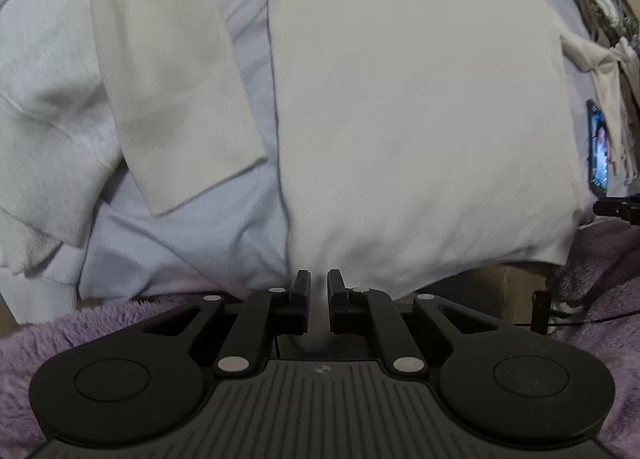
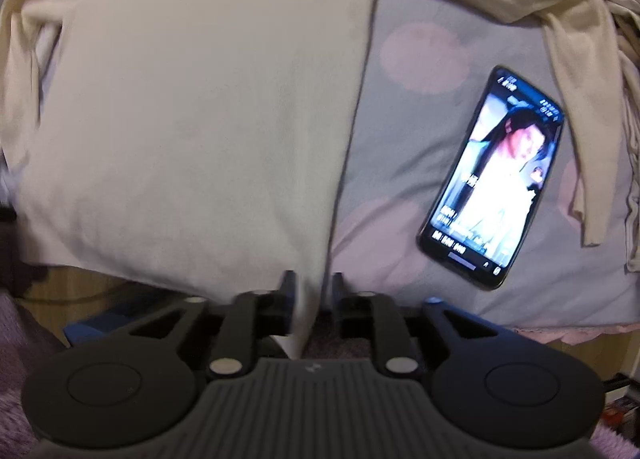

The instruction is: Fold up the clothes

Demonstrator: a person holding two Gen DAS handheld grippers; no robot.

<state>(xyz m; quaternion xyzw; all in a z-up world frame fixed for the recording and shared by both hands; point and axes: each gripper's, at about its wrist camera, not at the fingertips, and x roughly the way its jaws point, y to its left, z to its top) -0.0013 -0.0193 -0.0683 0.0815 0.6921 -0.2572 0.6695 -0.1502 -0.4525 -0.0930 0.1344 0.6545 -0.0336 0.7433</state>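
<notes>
A cream long-sleeved top [image 1: 420,107] lies spread flat on the bed [image 2: 420,187], over a grey cover with pale pink dots. Its hem hangs at the near edge of the bed, and both grippers come down on it from above.

The left gripper [image 1: 319,291] is closed tight on the hem at the top's lower left corner, a pinch of cream cloth showing between its jaws. The right gripper [image 2: 314,291] sits at the lower right corner; its jaws stand a little apart with a fold of the hem hanging between them, loose rather than pressed.

One sleeve [image 1: 168,91] lies folded beside the body on a pale blue garment [image 1: 192,235]. The other sleeve [image 2: 572,107] trails off past a phone [image 2: 492,179] with a lit screen, lying face up just beside the top.
</notes>
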